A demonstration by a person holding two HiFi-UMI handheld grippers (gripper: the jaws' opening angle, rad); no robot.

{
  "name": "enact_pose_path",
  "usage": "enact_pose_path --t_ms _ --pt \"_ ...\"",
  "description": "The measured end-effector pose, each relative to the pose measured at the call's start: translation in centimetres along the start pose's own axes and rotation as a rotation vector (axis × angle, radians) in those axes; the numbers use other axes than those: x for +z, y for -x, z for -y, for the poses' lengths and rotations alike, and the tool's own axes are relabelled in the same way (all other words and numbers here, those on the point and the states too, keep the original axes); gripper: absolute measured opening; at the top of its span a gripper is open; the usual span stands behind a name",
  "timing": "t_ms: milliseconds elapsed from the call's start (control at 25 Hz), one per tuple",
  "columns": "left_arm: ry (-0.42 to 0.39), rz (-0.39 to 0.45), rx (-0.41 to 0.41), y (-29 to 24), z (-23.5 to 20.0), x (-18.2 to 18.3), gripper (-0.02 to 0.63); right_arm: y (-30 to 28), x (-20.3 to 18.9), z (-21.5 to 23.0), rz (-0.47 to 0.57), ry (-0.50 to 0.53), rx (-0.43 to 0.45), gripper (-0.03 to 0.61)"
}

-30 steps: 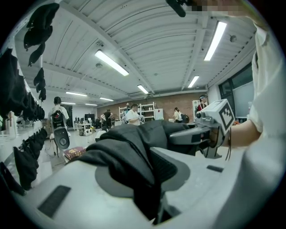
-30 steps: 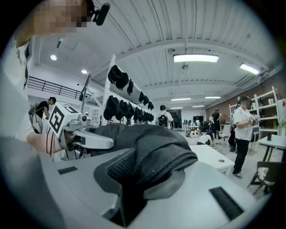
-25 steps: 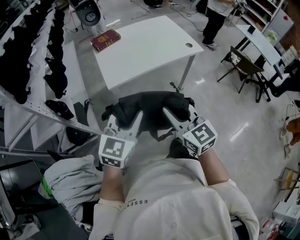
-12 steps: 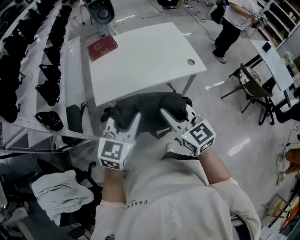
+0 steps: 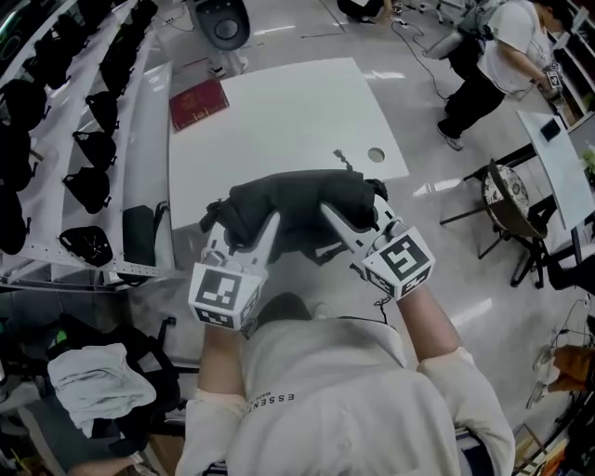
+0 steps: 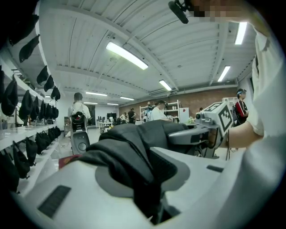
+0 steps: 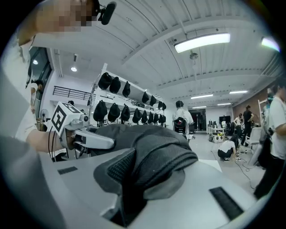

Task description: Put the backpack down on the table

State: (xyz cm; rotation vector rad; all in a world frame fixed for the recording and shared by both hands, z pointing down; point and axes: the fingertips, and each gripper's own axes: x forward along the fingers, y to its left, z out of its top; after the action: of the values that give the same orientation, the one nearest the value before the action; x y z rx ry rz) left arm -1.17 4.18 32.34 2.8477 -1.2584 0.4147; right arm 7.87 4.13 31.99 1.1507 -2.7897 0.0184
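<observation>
A black backpack (image 5: 297,209) hangs in the air between my two grippers, over the near edge of the white table (image 5: 279,121). My left gripper (image 5: 249,232) is shut on the bag's left side; dark fabric (image 6: 134,161) is bunched between its jaws. My right gripper (image 5: 349,221) is shut on the bag's right side, with a mesh-lined fold (image 7: 147,165) pinched in its jaws. Each gripper view shows the other gripper across the bag: the right gripper (image 6: 210,123) and the left gripper (image 7: 76,127).
A red book (image 5: 198,103) lies on the table's far left corner. A rack of black bags (image 5: 74,130) runs along the left. A black-and-white machine (image 5: 223,23) stands beyond the table. A person (image 5: 493,74) stands at the upper right, and a folding chair (image 5: 507,200) is at the right.
I have walked toward the table with the backpack held in both grippers. The bag, which hung over the floor short of the table, now overlaps the table's near edge.
</observation>
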Motion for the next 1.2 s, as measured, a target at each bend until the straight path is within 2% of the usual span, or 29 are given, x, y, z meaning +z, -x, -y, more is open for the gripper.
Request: enact_pose_path --t_ms 360,920,1200 --pt "-0.054 0.033 0.034 -6.6 -6.1 2.4 0.109 -6.2 1.9 7.1 0.037 0.037 0.021 0.087" --pt "-0.033 0.044 0.023 -20.1 -20.3 4.9 0.109 -20.7 4.0 20.6 0.022 0.044 0.021 0.087" --pt "-0.010 0.056 0.022 -26.1 -27.6 3.8 0.109 -28.6 3.2 25.9 0.002 0.053 0.024 0.089"
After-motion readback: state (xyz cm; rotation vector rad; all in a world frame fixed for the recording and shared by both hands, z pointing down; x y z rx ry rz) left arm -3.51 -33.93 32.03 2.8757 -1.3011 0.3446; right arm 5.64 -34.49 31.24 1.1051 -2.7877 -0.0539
